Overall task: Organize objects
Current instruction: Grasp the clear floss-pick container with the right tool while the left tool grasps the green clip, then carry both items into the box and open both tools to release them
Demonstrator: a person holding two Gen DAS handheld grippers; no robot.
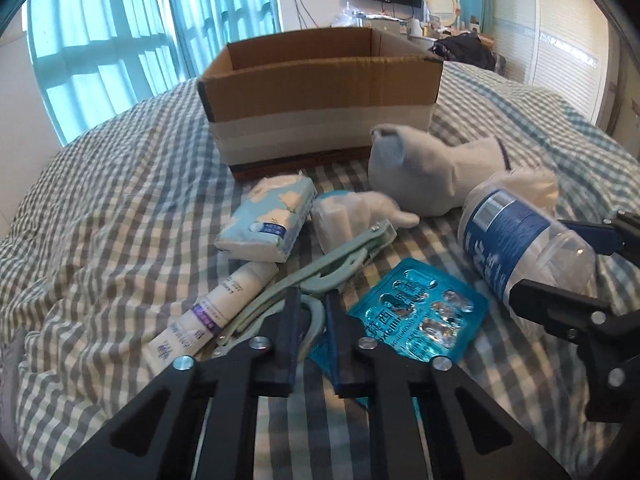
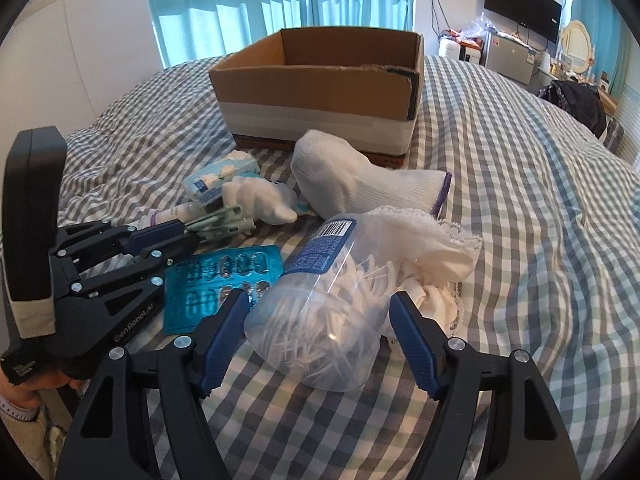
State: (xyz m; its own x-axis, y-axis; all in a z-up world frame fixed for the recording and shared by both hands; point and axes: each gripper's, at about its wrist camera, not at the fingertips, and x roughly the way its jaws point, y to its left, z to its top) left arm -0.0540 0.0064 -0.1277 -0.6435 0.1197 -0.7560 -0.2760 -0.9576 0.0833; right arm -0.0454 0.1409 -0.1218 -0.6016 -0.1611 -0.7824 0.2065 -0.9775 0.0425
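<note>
Right gripper [image 2: 318,312] spread around clear, blue-labelled jar [image 2: 320,320] of white sticks.

Left claw [image 1: 312,312] nearly closed, perhaps gripping; right claw [image 2: 320,312] spread wide.

I see an open cardboard box [image 1: 320,92] at 12 o'clock on the checked bed, white tape band low on its wall. In front: tissue pack [image 1: 266,220] flat, white sock [image 1: 432,172] at 1 o'clock, small white figure [image 1: 360,210] on its side. Nearer me: white tube [image 1: 208,316] at 10 o'clock, pale green hanger [image 1: 320,268] angled, teal blister pack [image 1: 420,312] flat. Clear container of cotton swabs [image 2: 320,320] on its side at 3 o'clock, touching crumpled white cloth [image 2: 432,248].
</note>
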